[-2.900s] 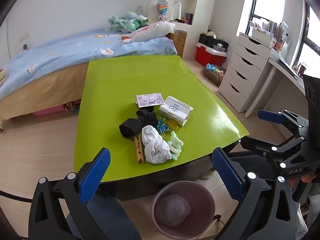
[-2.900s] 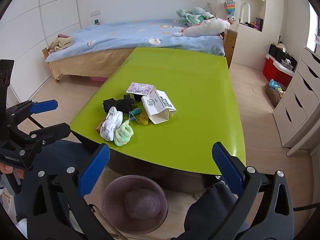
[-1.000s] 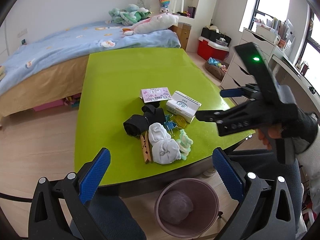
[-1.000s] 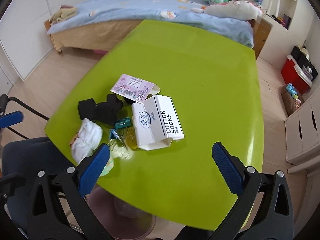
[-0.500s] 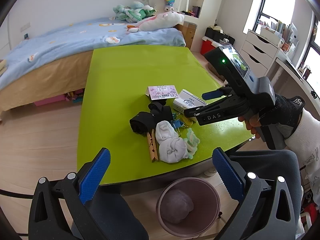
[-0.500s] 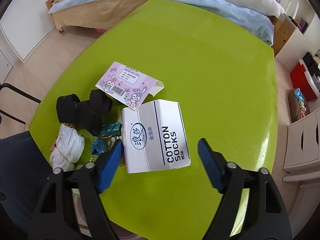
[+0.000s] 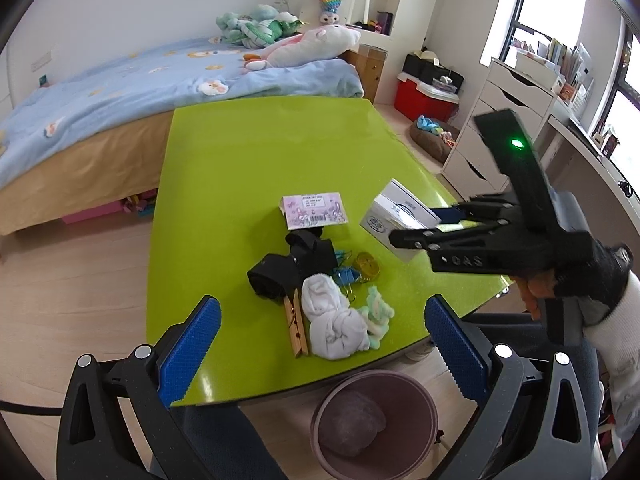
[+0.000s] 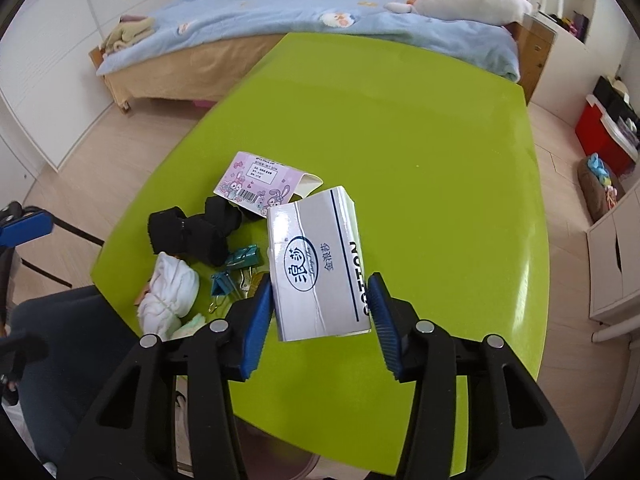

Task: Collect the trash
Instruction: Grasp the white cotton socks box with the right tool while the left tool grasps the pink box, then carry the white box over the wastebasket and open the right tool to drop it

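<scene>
Glossy lime-green table (image 7: 256, 152), rounded corners, standing on pale wood-plank floor (image 7: 72, 264). Behind it, bed with light-blue printed quilt (image 7: 132, 80); on the quilt, long white-and-pink plush toy (image 7: 312, 46) beside a heap of mint-green plush toys (image 7: 256, 26). Right of the bed, red plastic storage box with white lid (image 7: 426, 94); further right, white chest of drawers (image 7: 500, 120). Folded beige towels (image 8: 128, 32) at the bed's far corner
</scene>
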`<act>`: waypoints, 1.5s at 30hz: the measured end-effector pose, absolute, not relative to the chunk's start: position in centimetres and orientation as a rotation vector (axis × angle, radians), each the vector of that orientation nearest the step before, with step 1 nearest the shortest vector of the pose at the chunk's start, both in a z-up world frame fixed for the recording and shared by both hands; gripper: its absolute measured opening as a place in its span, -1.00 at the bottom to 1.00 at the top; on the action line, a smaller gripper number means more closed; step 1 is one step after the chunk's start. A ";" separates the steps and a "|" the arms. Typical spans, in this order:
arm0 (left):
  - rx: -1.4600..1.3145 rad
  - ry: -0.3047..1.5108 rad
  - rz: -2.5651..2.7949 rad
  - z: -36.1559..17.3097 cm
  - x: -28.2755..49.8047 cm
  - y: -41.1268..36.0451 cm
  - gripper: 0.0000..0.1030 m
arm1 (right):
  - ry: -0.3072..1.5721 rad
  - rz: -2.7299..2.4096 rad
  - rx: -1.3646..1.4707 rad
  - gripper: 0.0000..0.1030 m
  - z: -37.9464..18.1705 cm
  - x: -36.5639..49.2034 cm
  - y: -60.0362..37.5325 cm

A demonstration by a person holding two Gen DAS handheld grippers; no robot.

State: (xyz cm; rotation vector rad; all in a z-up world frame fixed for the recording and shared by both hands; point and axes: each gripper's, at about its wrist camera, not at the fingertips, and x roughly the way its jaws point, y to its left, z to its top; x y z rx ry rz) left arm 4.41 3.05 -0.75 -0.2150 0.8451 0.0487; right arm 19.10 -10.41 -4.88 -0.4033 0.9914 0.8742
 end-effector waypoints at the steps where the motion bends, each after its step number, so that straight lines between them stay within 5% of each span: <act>1: -0.214 0.846 0.047 -0.6 4.9 3.1 0.90 | 0.988 0.869 -0.390 -0.07 -4.7 19.1 -10.8; 28: -0.236 1.170 0.184 -6.8 20.9 4.2 0.89 | 0.984 0.808 -0.294 -0.07 -3.9 17.9 -16.7; 29: -0.243 1.171 0.180 -6.9 21.1 4.3 0.86 | 0.984 0.808 -0.295 -0.07 -3.9 17.8 -16.7; 33: -0.252 1.181 0.174 -7.2 21.6 4.6 0.21 | 0.981 0.805 -0.297 -0.07 -3.9 17.9 -16.6; 45: -0.192 1.018 0.124 -2.7 19.0 3.8 0.21 | 0.952 0.793 -0.302 -0.06 -3.4 17.1 -16.7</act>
